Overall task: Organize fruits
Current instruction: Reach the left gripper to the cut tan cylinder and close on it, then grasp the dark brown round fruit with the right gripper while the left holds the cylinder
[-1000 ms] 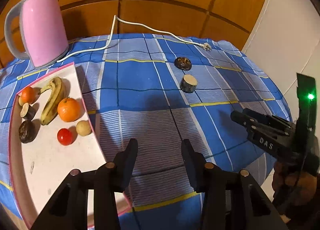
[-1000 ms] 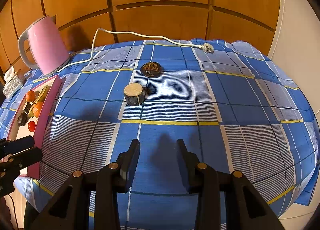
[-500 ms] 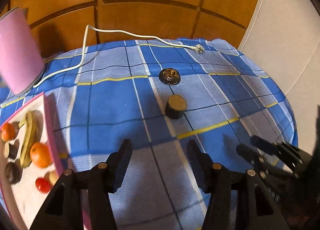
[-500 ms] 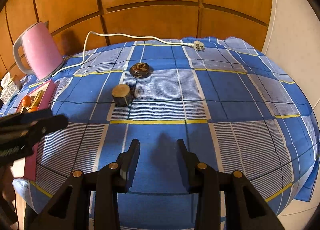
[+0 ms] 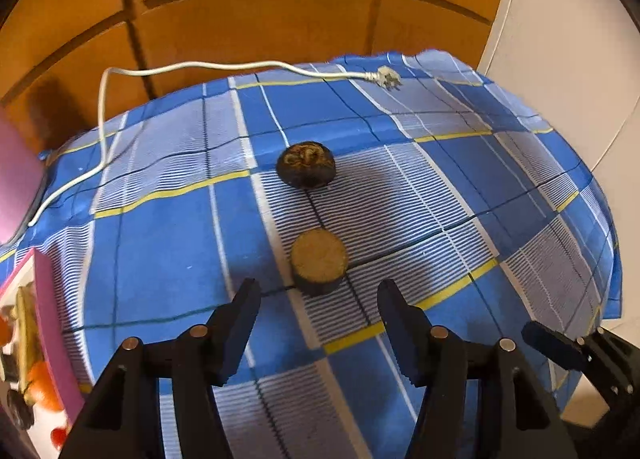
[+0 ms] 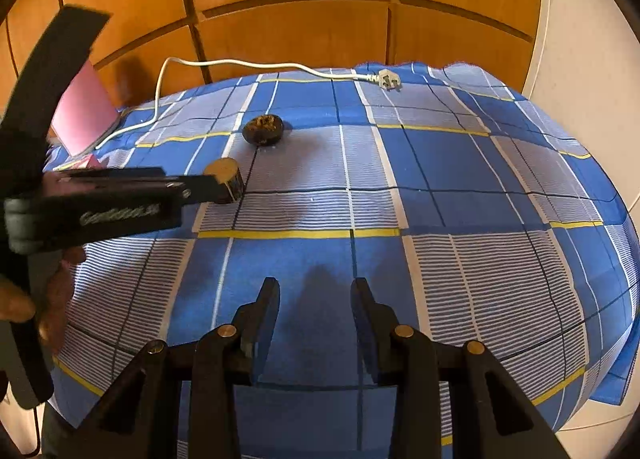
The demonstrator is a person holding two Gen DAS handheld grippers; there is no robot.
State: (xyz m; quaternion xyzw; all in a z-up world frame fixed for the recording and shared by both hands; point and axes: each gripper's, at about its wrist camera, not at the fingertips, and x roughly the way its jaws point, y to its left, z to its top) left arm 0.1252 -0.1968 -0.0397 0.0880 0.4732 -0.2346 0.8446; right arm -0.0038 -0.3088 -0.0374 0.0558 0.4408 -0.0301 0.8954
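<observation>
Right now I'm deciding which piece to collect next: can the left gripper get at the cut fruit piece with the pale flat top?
Probably yes. The left gripper is open, the cut fruit piece lies just beyond its fingertips on the bare tablecloth, and nothing stands between them. The dark round fruit sits farther back, apart.

The table is carrying two dark fruit pieces, a cord, a tray and a kettle.

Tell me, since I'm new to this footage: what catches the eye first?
Two dark cut fruit halves on the blue checked tablecloth: one with a pale cut face just ahead of the open left gripper, a seedy one beyond. A white power cord trails along the far edge.
</observation>
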